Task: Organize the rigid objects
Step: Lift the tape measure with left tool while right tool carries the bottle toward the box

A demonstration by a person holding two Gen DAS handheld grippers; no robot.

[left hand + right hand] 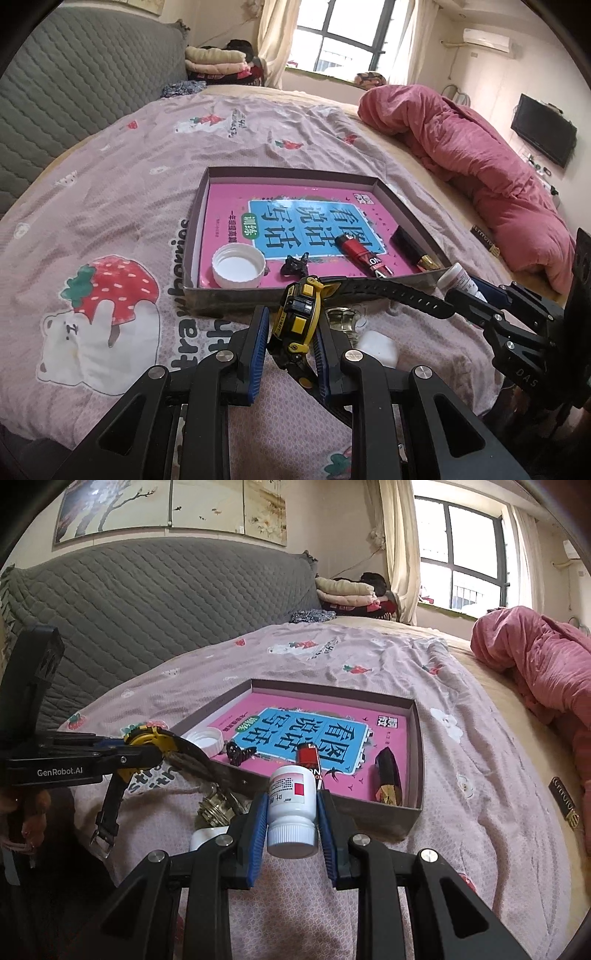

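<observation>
left wrist view: box [236, 301] sat on pink bedsheet [110, 192], quilt [480, 147] beyond; left gripper [291, 332] clamped watch [299, 314], right gripper [291, 812] clamped bottle [291, 801].

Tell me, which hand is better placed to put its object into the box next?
Probably the right. Its gripper holds the bottle close to the box wall. The left gripper holds the watch slightly further back, its strap trailing.
</observation>
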